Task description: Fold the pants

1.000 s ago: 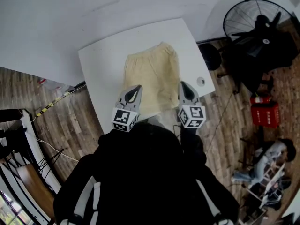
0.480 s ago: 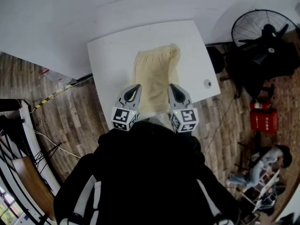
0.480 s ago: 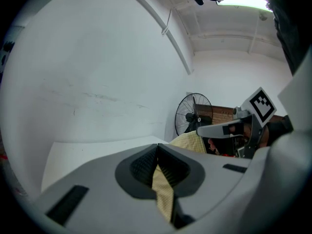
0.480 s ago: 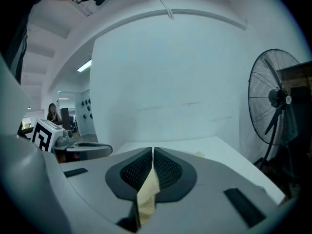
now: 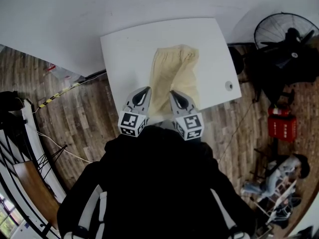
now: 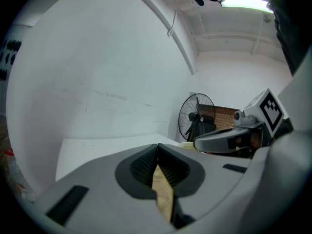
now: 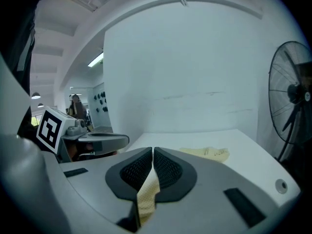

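Mid lengthwise fold, left tongs (image 5: pixel 144 91) and right tongs (image 5: pixel 174 94) pinching the pants (image 5: pixel 172 71) (pale yellow); next, lay edges together.

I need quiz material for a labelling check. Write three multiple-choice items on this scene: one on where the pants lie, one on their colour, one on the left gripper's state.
1. The pants lie on:
A a bed
B a white table
C a shelf

2. The pants are:
A dark blue
B red
C pale yellow

3. The left gripper is:
A shut on the pants
B open and empty
C shut on nothing

Answers:
1 B, the head view shows most of the cloth lying on the tabletop.
2 C, the cloth is pale yellow in every view.
3 A, its own view shows yellow cloth pinched between closed jaws.
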Action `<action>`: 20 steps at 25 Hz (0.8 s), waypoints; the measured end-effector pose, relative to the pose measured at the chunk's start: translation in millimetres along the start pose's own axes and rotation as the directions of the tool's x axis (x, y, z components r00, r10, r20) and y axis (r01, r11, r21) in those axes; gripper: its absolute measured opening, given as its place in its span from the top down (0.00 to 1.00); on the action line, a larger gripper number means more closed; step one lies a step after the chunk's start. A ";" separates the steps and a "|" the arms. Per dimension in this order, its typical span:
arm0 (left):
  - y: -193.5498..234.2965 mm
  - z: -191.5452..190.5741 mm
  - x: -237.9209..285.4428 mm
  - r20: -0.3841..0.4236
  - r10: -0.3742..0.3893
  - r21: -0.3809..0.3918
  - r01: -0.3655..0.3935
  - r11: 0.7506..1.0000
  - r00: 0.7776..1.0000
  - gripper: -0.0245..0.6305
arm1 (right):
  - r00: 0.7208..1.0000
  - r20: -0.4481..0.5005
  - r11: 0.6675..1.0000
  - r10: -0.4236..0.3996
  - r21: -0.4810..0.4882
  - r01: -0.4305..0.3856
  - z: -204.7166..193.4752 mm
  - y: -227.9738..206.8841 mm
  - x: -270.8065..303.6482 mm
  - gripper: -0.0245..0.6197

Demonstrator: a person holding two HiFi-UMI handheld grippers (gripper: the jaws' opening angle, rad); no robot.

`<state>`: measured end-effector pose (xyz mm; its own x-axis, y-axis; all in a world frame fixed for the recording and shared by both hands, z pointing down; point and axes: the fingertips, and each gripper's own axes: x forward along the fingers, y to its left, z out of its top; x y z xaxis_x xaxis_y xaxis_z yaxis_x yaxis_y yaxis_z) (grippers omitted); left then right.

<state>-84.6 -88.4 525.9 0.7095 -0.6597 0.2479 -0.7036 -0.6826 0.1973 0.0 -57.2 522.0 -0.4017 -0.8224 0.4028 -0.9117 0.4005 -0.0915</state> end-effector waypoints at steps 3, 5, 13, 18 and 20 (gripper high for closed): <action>9.8 -6.3 -9.5 -0.011 0.008 -0.007 -0.008 1.000 1.000 0.96 | 0.998 -0.058 1.000 0.027 -0.003 -0.028 -15.9 19.1 9.9 0.94; 15.0 -10.0 -15.6 -0.018 0.010 -0.012 -0.011 1.000 1.000 0.96 | 0.992 -0.114 0.999 0.046 -0.007 -0.047 -28.0 33.3 16.0 0.94; 26.7 -24.6 -30.3 -0.040 0.003 -0.023 -0.004 1.000 0.999 0.96 | 0.916 -0.383 0.983 0.117 -0.086 -0.162 -117.1 79.9 43.6 0.94; 24.2 -30.1 -32.7 -0.057 -0.009 -0.011 0.008 1.000 0.998 0.96 | 0.859 -0.496 0.966 0.130 -0.132 -0.222 -152.0 95.2 56.0 0.94; 23.7 -32.5 -33.4 -0.065 -0.013 -0.002 0.013 1.000 0.998 0.96 | 0.845 -0.517 0.965 0.136 -0.126 -0.232 -159.2 98.2 60.2 0.94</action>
<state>-126.3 -72.3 553.1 0.7143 -0.6290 0.3068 -0.6947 -0.6902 0.2026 -100.0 -3.0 682.2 -0.4187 -0.4316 0.7990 -0.7754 0.6279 -0.0671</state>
